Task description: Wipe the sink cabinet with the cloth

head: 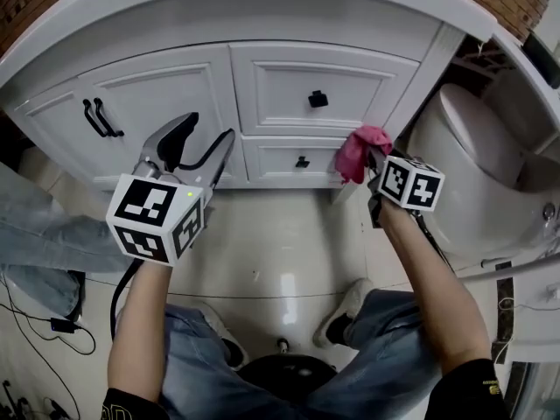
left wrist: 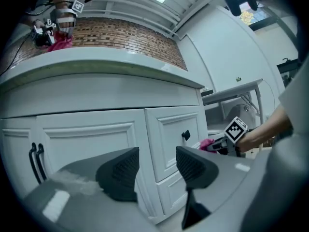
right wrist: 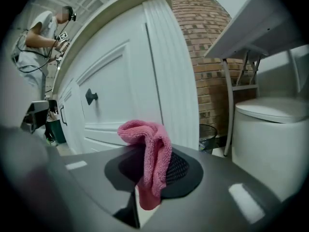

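The white sink cabinet [head: 219,94] fills the top of the head view, with drawers on the right and doors on the left. My right gripper [head: 372,163] is shut on a pink cloth [head: 359,151], held at the cabinet's lower right corner beside the bottom drawer [head: 293,160]. In the right gripper view the pink cloth [right wrist: 149,153] hangs bunched between the jaws, close to the cabinet side [right wrist: 169,81]. My left gripper [head: 188,147] is open and holds nothing, in front of the cabinet doors [left wrist: 87,139]; the left gripper view shows the gap of the left gripper [left wrist: 157,170].
A white toilet [head: 477,164] stands right of the cabinet; the toilet [right wrist: 273,134] is close to my right gripper. Black door handles [head: 101,116] sit at left. Cables [head: 52,326] lie on the floor at lower left. A person [right wrist: 43,37] stands in the background.
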{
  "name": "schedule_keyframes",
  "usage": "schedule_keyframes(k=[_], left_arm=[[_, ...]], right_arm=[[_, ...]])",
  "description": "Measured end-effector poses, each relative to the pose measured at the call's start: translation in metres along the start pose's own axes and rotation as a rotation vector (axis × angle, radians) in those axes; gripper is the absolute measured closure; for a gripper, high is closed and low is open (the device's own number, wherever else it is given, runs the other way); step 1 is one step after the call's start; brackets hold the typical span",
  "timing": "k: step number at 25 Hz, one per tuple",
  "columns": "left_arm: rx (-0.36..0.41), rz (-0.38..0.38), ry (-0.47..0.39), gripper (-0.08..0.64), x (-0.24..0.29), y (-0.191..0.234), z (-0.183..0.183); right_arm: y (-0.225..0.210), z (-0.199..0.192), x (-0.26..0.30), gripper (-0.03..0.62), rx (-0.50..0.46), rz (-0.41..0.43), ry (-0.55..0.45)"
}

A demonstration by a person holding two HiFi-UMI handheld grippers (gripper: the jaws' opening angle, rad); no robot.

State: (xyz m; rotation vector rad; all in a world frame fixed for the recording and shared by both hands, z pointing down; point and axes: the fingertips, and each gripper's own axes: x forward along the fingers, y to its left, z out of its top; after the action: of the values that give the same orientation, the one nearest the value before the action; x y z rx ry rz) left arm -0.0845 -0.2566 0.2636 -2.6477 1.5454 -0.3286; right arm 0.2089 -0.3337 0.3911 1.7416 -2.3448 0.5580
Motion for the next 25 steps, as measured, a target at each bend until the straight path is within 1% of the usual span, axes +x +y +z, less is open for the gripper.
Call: schedule_keyframes(k=[2,3,4,5,8,10,11,13,16,18,20,23,25], left_arm=[[0.007,-0.008,-0.005,0.322,0.002,-0.007,0.002],[0.012,-0.005,-0.008,0.322,0.002,-0.008,0.003],[0.014,0.001,-0.009,0.322,0.001,-0.008,0.003],[0.015,0.008,-0.008,0.322,0.001,-0.007,0.003],[0.017,0.021,-0.001,0.322,0.0,-0.005,-0.002],[0.021,0.031,0.002,0.322,0.0,-0.002,-0.005],[0.023,0.038,0.006,0.322,0.0,0.0,-0.006],[0.028,0.048,0.016,0.322,-0.002,0.003,-0.007],[0.036,0.049,0.022,0.322,-0.003,0.003,-0.009],[0.041,0.044,0.025,0.322,-0.003,0.005,-0.011],[0.042,0.04,0.027,0.322,-0.002,0.008,-0.013],[0.034,0.029,0.02,0.322,0.002,0.013,-0.014],[0.026,0.018,0.01,0.322,0.006,0.014,-0.013]], right_arm=[[-0.001,-0.001,0.0,0.517,-0.008,-0.012,-0.006],[0.008,-0.004,0.002,0.517,-0.021,0.006,-0.003],[0.023,-0.009,0.007,0.517,-0.039,0.046,0.005],[0.044,-0.017,0.012,0.517,-0.062,0.103,0.015],[0.119,-0.041,0.029,0.517,-0.159,0.289,0.049],[0.168,-0.05,0.041,0.517,-0.199,0.381,0.065],[0.189,-0.052,0.048,0.516,-0.202,0.413,0.07],[0.222,-0.054,0.062,0.516,-0.18,0.455,0.081],[0.252,-0.056,0.078,0.517,-0.132,0.48,0.108],[0.259,-0.056,0.082,0.517,-0.12,0.482,0.121],[0.254,-0.055,0.081,0.515,-0.125,0.482,0.127],[0.219,-0.051,0.075,0.516,-0.132,0.444,0.124],[0.184,-0.05,0.067,0.516,-0.124,0.387,0.121]])
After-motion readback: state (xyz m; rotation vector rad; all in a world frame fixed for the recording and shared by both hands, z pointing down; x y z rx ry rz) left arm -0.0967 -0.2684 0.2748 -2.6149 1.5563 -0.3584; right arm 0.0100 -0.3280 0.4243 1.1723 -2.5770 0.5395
